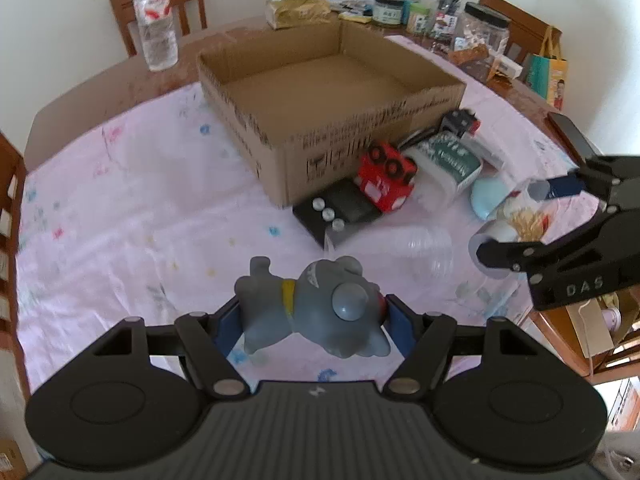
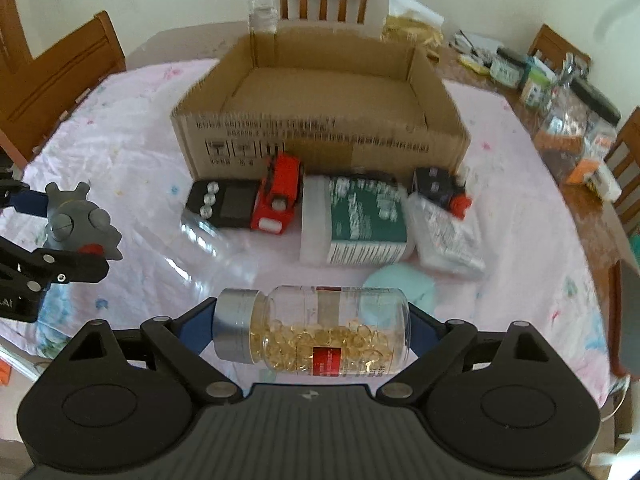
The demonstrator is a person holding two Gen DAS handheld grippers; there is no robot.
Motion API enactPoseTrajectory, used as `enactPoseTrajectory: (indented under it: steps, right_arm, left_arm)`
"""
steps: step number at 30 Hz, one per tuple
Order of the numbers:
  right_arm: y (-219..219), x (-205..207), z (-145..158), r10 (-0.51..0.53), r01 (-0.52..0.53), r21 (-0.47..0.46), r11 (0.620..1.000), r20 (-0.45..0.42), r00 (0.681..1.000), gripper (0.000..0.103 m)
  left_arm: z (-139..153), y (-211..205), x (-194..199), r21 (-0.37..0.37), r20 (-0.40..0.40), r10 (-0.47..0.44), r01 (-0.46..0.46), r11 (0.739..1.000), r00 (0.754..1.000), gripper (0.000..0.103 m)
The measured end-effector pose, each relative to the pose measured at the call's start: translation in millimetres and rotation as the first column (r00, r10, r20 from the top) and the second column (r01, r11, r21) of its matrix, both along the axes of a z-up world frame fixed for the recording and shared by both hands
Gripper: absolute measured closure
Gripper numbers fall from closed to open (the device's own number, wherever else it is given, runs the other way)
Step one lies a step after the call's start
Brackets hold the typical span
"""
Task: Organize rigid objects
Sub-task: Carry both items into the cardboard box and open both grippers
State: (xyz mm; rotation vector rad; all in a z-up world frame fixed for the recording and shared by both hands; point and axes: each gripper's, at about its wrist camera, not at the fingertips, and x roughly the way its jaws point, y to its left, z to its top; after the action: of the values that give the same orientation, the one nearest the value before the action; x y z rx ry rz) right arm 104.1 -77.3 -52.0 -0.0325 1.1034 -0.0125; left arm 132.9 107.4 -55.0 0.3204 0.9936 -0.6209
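Currently both items held clear of the counter (image 1: 120, 184), short of the empty cardboard box (image 1: 332, 92). Left gripper (image 1: 312, 322): jaws partly closed on grey toy dog (image 1: 316, 308), pads at flank and snout; looks like rigid moulded plastic, light, rounded, so may pivot. Right gripper (image 2: 312, 330): jaws wide, clamping capsule bottle (image 2: 316, 330) end to end, cap to base. Smooth clear wall likely slippery; the end-on hold seems secure.
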Motion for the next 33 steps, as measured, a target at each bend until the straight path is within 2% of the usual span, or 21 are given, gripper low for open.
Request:
enactPoseTrajectory:
  steps: [8, 17, 25, 27, 29, 31, 33]
  right_arm:
    - [-23.3, 36.9, 39.6, 0.096, -0.099, 0.032, 0.995, 0.076, 0.992, 0.007]
    - [-57.0, 94.0, 54.4, 0.201, -0.208, 0.037, 0.978, 0.133, 0.97, 0.007]
    - [-81.5, 135.5, 48.4, 0.248, -0.254, 0.034, 0.967, 0.124, 0.961, 0.007]
    - [-86.3, 143.1, 47.0, 0.256, -0.262, 0.034, 0.964, 0.124, 0.959, 0.007]
    - [-89.4, 149.3, 45.5, 0.264, -0.269, 0.029, 0.963, 0.124, 0.957, 0.007]
    - [-92.0, 154.6, 44.8, 0.269, -0.274, 0.027, 0.961, 0.124, 0.955, 0.007]
    - [-94.2, 161.4, 43.6, 0.279, -0.284, 0.025, 0.958, 0.125, 0.952, 0.007]
  left_arm:
    - [34.0, -21.8, 26.8, -0.025, 0.062, 0.023, -0.021, 0.999, 0.998, 0.031]
    - [57.8, -63.5, 75.7, -0.044, 0.14, 0.087, -0.081, 0.996, 0.986, 0.031]
    - [52.0, -105.1, 139.1, -0.042, 0.174, 0.131, -0.126, 0.991, 0.976, 0.031]
    - [46.1, -111.4, 156.2, -0.054, 0.173, 0.164, -0.156, 0.986, 0.971, 0.028]
    - [38.3, -114.5, 170.1, -0.064, 0.198, 0.219, -0.21, 0.976, 0.955, 0.018]
    - [31.8, -115.2, 176.2, -0.048, 0.206, 0.244, -0.239, 0.97, 0.948, 0.017]
    - [29.7, -109.2, 174.8, -0.063, 0.191, 0.27, -0.262, 0.963, 0.944, 0.016]
